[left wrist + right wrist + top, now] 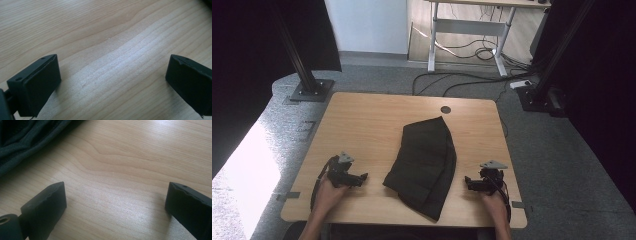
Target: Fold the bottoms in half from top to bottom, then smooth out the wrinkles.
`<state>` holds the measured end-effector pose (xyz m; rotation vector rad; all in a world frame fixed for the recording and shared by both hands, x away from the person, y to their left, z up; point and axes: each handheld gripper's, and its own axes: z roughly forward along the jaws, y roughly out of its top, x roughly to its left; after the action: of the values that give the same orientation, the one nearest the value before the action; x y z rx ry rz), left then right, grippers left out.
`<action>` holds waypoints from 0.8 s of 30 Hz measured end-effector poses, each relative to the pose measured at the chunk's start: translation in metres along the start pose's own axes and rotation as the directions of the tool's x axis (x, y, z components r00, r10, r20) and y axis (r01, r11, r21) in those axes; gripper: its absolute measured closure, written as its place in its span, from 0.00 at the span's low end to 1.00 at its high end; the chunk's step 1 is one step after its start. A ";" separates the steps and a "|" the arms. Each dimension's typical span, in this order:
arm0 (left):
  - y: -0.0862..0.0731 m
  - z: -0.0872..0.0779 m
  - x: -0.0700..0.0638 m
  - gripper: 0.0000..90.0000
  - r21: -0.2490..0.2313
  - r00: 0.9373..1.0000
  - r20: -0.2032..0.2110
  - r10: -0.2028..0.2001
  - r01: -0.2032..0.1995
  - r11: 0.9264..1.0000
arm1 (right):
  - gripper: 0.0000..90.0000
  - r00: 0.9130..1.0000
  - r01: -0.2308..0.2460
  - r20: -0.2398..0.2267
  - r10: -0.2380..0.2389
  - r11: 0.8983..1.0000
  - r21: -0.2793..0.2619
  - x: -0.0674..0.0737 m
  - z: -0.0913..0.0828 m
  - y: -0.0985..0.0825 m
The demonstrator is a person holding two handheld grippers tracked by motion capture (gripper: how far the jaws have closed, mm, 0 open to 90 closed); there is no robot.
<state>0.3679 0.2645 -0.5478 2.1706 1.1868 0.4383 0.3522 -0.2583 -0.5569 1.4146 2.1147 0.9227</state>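
Note:
A folded black garment (425, 162) lies in the middle of the wooden table (362, 120), its lower end near the front edge. My left gripper (362, 177) rests low over the table to the garment's left, pointing toward it, jaws wide apart with bare wood between them (112, 72). On the other side my right gripper (468, 181) sits near the front right, also aimed at the cloth. Its jaws stand open over bare wood (116, 197), and the garment's edge (27, 140) shows at the upper left of the right gripper view.
A round cable hole (445, 109) is in the table near its far edge. Two black stand bases (312, 90) (537, 97) sit on the carpet beyond the table, with cables (462, 77) and a white desk frame (472, 30) behind.

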 end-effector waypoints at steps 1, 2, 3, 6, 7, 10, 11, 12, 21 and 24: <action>0.000 0.000 0.000 0.00 0.000 1.000 -0.004 -0.005 0.005 1.000 | 0.03 1.000 0.000 0.000 0.000 1.000 0.000 0.000 0.000 0.000; 0.000 0.000 0.001 0.00 -0.001 1.000 -0.011 -0.013 0.013 1.000 | 0.03 1.000 0.000 0.000 0.000 1.000 0.000 0.000 0.000 0.000; 0.000 0.000 0.001 0.00 0.000 1.000 -0.012 -0.014 0.014 1.000 | 0.03 1.000 -0.001 0.001 0.001 1.000 0.002 0.000 0.000 0.000; 0.000 0.000 0.001 0.00 -0.001 1.000 -0.012 -0.015 0.015 1.000 | 0.01 1.000 -0.003 0.004 0.003 1.000 0.006 0.000 0.000 0.000; 0.000 0.000 0.001 0.00 -0.001 1.000 -0.012 -0.015 0.015 1.000 | 0.01 1.000 -0.005 0.006 0.005 1.000 0.007 0.000 0.001 0.000; 0.000 0.000 0.001 0.00 -0.001 1.000 -0.012 -0.014 0.014 1.000 | 0.01 1.000 -0.007 0.008 0.007 1.000 0.008 0.000 0.001 0.000; 0.000 0.000 0.001 0.00 -0.001 1.000 -0.012 -0.014 0.014 1.000 | 0.01 1.000 -0.008 0.009 0.007 1.000 0.007 0.000 0.000 0.000; 0.000 0.000 0.001 0.00 -0.001 1.000 -0.012 -0.014 0.014 1.000 | 0.01 1.000 -0.009 0.010 0.008 1.000 0.007 0.000 0.000 0.000; 0.012 -0.002 0.001 0.00 -0.015 1.000 0.004 0.018 -0.017 1.000 | 0.03 1.000 -0.025 -0.018 0.026 0.999 0.019 0.002 -0.006 0.002; 0.031 -0.006 0.000 0.00 -0.050 0.999 0.016 0.035 -0.034 0.998 | 0.03 0.999 -0.011 -0.034 0.011 1.000 0.011 0.010 -0.013 0.007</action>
<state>0.3842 0.2537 -0.5234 2.1508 1.1190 0.4591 0.3446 -0.2513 -0.5430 1.4270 2.1421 0.9477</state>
